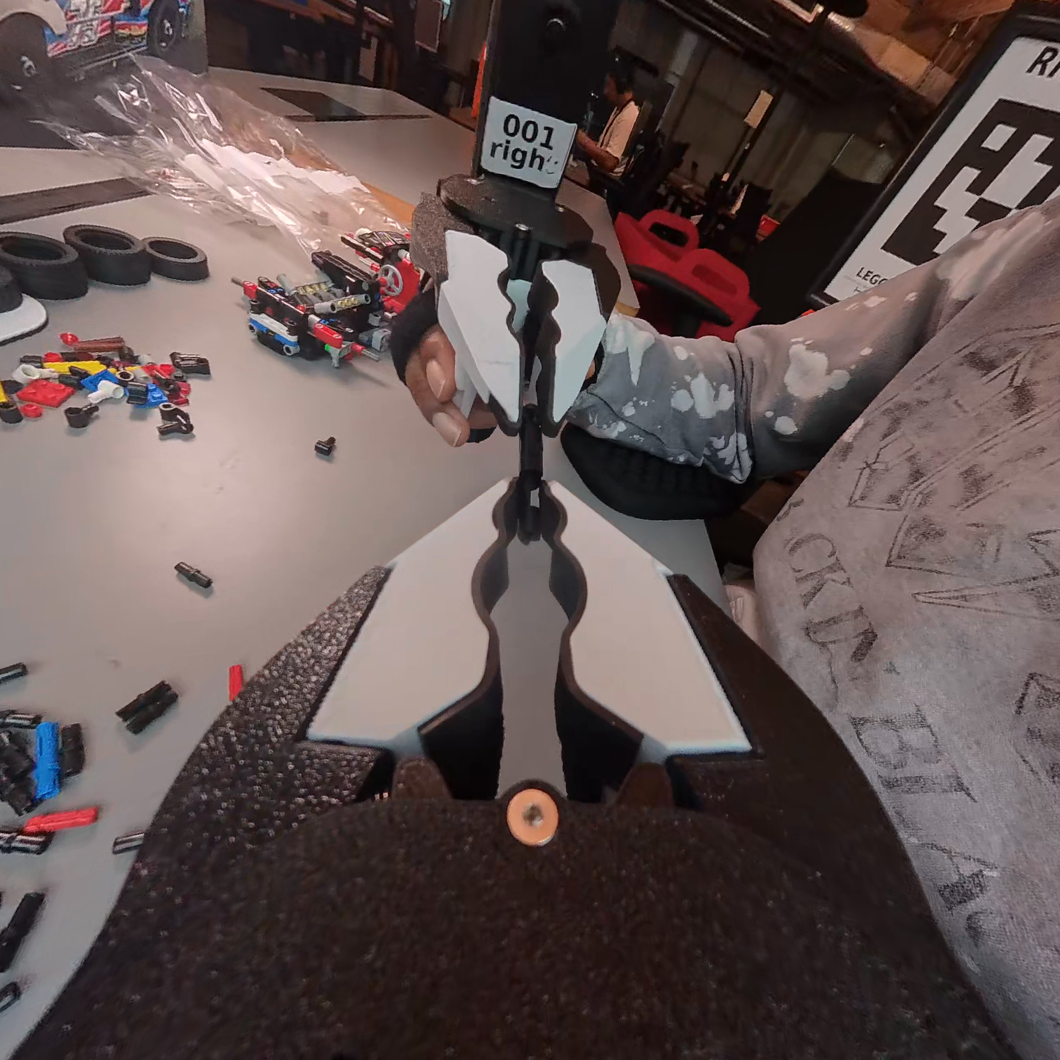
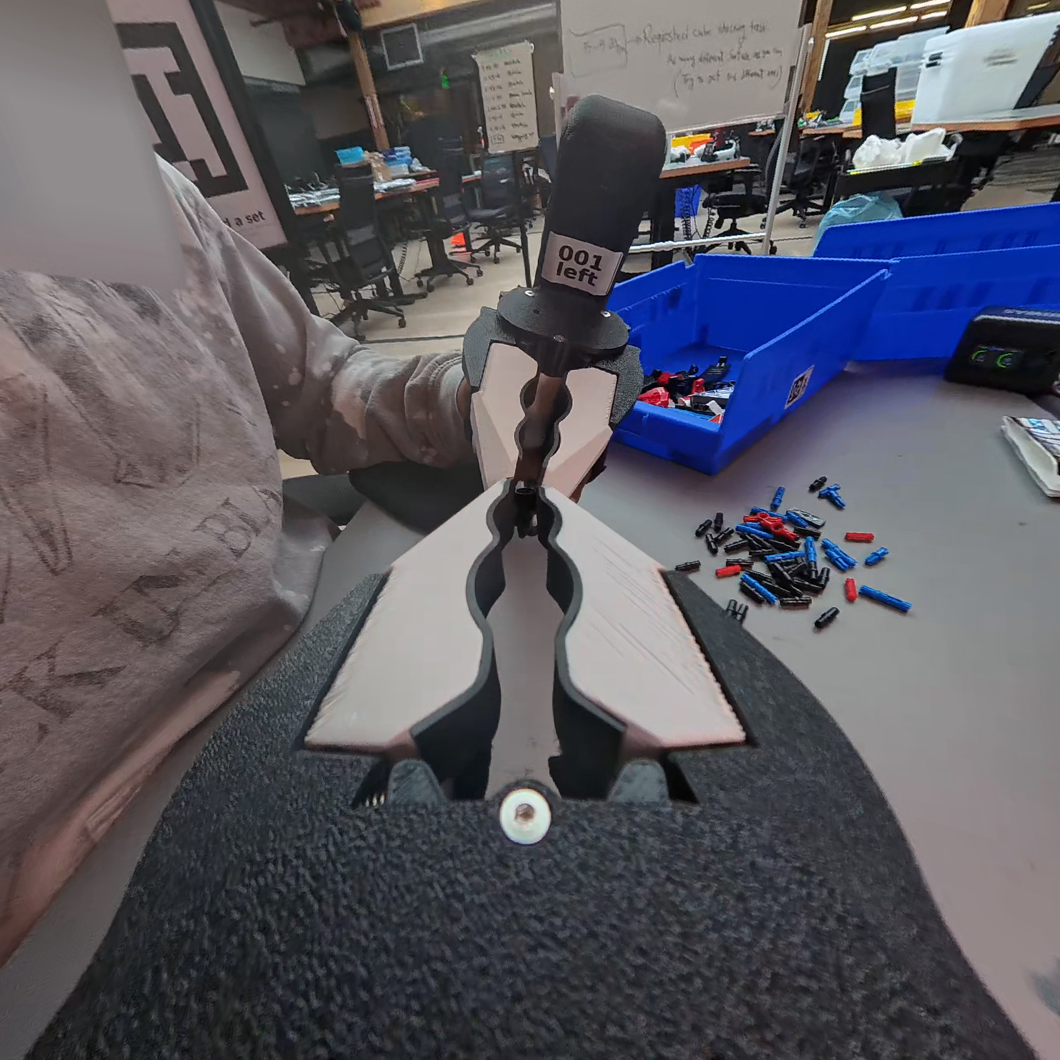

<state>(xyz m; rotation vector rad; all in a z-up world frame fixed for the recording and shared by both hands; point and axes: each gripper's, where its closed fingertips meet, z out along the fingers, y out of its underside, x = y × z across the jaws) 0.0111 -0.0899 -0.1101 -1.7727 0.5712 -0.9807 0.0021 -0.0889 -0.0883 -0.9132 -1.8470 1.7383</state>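
My left tool (image 1: 530,505) and right tool (image 2: 525,507) match: pale, angular fingers with wavy black inner edges, set in a rough black housing with one round screw (image 1: 532,820) at the centre. Each has a black handle bearing a white label (image 2: 580,265). I wear a grey bleach-spattered sweatshirt (image 1: 860,516) with dark sketchy print.

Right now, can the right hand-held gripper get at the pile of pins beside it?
Probably not to grasp: the path to the pile of pins looks free, but the right hand-held gripper is shut on a black rod the left hand-held gripper also holds.
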